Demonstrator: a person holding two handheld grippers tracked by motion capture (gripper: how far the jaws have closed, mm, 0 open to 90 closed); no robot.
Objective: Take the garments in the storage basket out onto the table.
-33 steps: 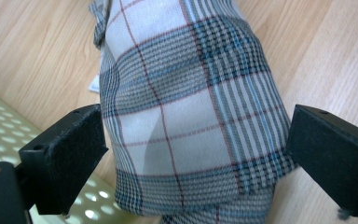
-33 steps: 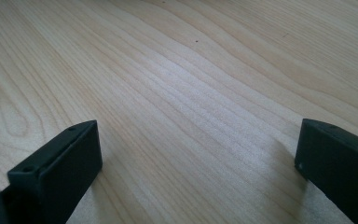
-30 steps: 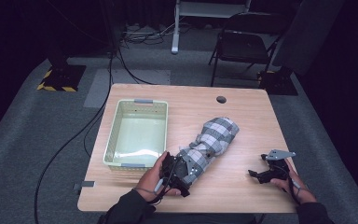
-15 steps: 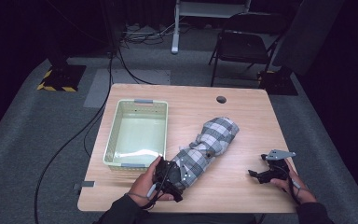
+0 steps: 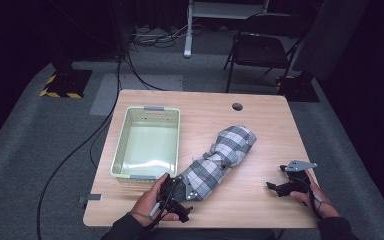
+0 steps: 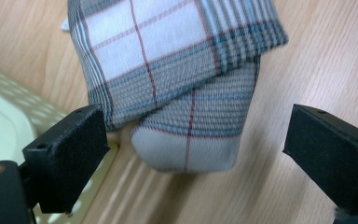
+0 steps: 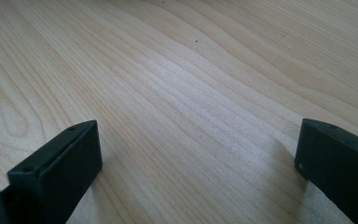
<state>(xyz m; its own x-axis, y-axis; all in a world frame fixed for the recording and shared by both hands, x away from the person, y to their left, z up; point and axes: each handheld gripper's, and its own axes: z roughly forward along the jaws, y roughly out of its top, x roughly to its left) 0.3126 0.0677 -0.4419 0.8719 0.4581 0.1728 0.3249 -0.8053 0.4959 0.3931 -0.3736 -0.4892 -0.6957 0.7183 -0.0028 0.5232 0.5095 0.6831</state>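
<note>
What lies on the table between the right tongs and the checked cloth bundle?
Nothing: in the high view, bare wood of the table runs from the right tongs to the checked cloth bundle.

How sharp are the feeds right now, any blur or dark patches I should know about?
High view: table evenly lit, the room around it dark. Left gripper view: the checked cloth is slightly soft, the near corner blurred, the basket bright at the left. Right gripper view: wood grain clear, the right tool casts faint shadows.

Dark room, grey carpet (image 5: 40,150), wooden table (image 5: 260,120), black chair (image 5: 260,50)
</note>
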